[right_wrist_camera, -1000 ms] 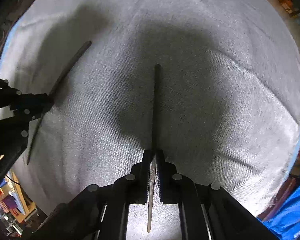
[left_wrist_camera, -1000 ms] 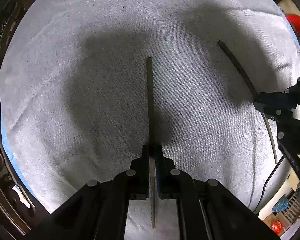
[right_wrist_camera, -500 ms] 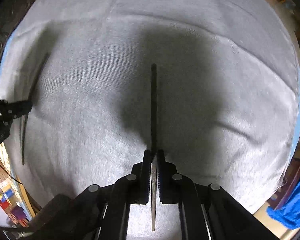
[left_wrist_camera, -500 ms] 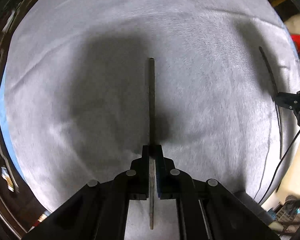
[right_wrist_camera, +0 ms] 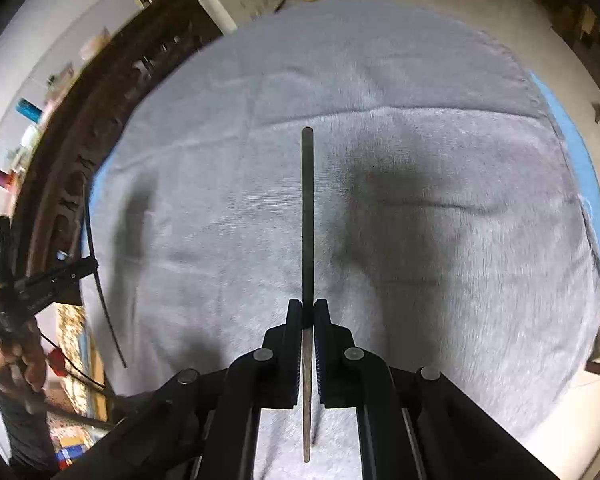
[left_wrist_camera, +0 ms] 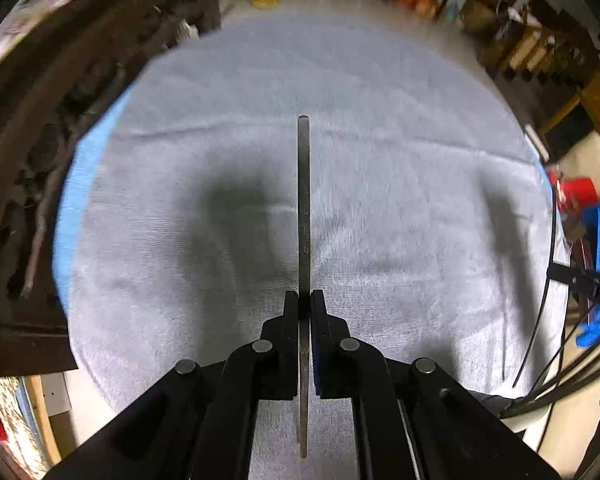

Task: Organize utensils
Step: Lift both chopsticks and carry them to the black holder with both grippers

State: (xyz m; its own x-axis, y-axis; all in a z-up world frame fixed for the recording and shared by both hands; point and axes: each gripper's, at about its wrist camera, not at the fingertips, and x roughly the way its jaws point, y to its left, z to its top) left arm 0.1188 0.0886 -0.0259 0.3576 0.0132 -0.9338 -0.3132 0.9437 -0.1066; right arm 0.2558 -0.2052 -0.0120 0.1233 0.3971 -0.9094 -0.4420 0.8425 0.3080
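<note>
Two grippers, left (left_wrist_camera: 304, 300) and right (right_wrist_camera: 308, 308), each pressed together on one thin metal utensil (left_wrist_camera: 304, 208) (right_wrist_camera: 307, 216), above one grey cloth (left_wrist_camera: 400, 200)

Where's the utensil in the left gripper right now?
Left wrist view, centre: the thin metal utensil is clamped edge-on in the left gripper, lifted above the grey cloth.
</note>
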